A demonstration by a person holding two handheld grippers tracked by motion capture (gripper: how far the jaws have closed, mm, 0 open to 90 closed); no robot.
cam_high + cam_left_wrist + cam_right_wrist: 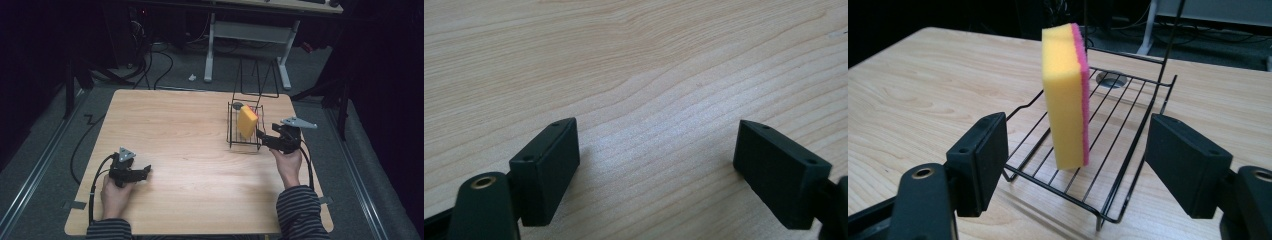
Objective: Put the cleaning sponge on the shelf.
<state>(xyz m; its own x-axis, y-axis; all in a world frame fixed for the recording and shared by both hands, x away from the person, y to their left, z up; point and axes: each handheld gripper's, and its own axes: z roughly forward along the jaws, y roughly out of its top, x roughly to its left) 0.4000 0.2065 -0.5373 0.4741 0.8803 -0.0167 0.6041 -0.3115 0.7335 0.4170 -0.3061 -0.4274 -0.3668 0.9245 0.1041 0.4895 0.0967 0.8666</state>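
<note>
A yellow sponge (247, 122) with a pink scouring side stands on edge in a black wire rack (235, 136) at the right of the wooden table (180, 135). In the right gripper view the sponge (1064, 95) rises upright from the rack's (1120, 130) wire floor, a little beyond my jaws. My right gripper (263, 138) hovers just right of the rack, open, nothing between its pads. My left gripper (146, 172) rests near the table's front left, open over bare wood (654, 100).
The rack has a tall wire handle (256, 77) at its far side. Beyond the table stand a white desk frame (247, 37) and loose cables (150, 65) on the grey floor. The table's right edge (310, 150) lies close to my right hand.
</note>
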